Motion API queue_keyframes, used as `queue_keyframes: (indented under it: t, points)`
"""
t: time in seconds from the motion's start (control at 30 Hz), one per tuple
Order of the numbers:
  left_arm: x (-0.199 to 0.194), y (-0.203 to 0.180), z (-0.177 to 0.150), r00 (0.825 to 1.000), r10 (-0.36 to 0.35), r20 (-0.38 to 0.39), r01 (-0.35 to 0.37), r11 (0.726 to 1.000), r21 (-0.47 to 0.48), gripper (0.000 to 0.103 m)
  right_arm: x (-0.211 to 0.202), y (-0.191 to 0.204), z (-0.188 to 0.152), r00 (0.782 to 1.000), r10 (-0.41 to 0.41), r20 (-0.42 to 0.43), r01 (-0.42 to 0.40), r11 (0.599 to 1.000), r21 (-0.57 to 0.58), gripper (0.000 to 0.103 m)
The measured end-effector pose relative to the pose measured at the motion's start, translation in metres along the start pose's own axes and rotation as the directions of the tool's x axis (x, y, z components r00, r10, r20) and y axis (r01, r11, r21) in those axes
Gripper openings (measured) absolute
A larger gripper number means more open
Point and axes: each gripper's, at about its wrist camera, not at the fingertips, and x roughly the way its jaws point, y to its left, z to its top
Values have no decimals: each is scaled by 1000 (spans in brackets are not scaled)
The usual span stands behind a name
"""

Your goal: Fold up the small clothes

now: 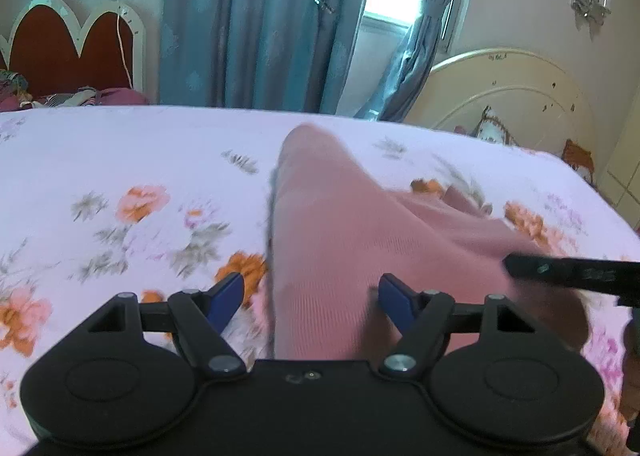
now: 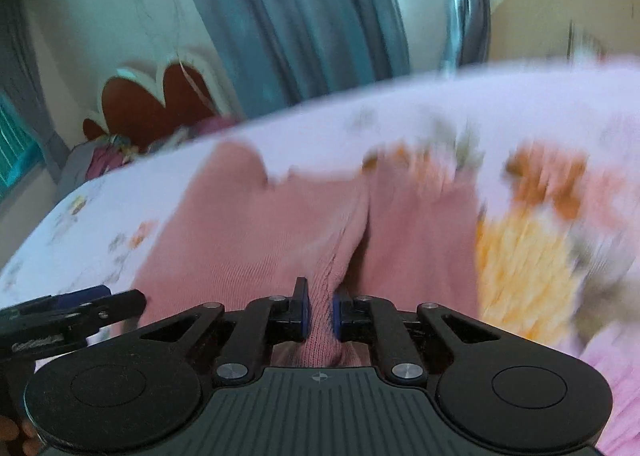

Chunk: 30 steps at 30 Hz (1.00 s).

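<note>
My right tongs (image 2: 320,314) pinch a fold of the pink garment (image 2: 256,232), which lies on the flowered bedsheet (image 1: 120,160). My left tongs (image 1: 311,296) hang spread over its near end. No readable writing shows.

Your left gripper (image 1: 311,296) is matt black plastic, with smooth blue pads (image 1: 226,294) on its fingers and small brushed-metal pivot pins that catch the light. Your right gripper (image 2: 319,314) has the same matt black shell, plus a ribbed grey panel at its centre. The pink garment (image 1: 340,248) you are handling is a soft, fine-ribbed knit, dull in finish; the rib lines show clearly where it bunches between the right gripper's pads. The floral bedsheet (image 1: 120,160) under it is smooth printed cloth without shine. The blue curtains (image 1: 256,16) are woven fabric with a faint sheen, and the cream headboard (image 1: 512,88) looks painted, smooth and chipped.
</note>
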Motion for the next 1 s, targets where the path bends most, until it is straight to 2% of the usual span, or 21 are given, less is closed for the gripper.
queue_keyframes:
  t: [0.07,0.13,0.23,0.43,0.47,0.5,0.57,0.67,0.83,0.9,0.97,1.0]
  points:
    - [0,-7,4,1000,-24,16,24,1000,0,73,-18,-1,2,998,-45,47,46,998,-38,10]
    - [2,-15,3,999,-44,13,44,999,18,74,-29,-10,-5,995,-82,51,83,996,-34,10]
    - [23,-25,-10,997,-40,-69,43,998,44,73,-9,-33,-30,990,-91,-108,96,994,45,10]
    - [29,-21,-14,994,-46,-97,49,998,32,76,-13,-38,-25,992,-65,-109,76,992,100,11]
    - [27,-20,-10,994,-53,-95,55,998,28,75,-15,-38,-21,993,-63,-99,73,992,106,17]
    - [25,-18,-7,995,-56,-88,58,998,23,75,-18,-41,-15,994,-70,-79,78,991,109,32]
    - [21,-14,0,996,-53,-71,54,998,14,75,-15,-42,-2,995,-93,-33,96,991,99,52]
    - [26,-8,13,997,-50,-56,49,999,-14,75,6,-42,14,994,-100,-39,102,993,56,52]
    - [55,-4,34,997,-40,-60,39,999,-19,73,47,-55,29,993,-102,-65,108,990,90,51]
    - [69,-3,39,997,-43,-67,41,999,-33,72,62,-61,34,992,-97,-76,105,989,104,33]
    - [82,-2,43,997,-38,-67,35,998,-44,70,73,-66,37,992,-92,-91,104,986,131,27]
    - [87,-2,45,997,-36,-65,33,998,-49,70,76,-68,39,992,-86,-94,99,985,141,20]
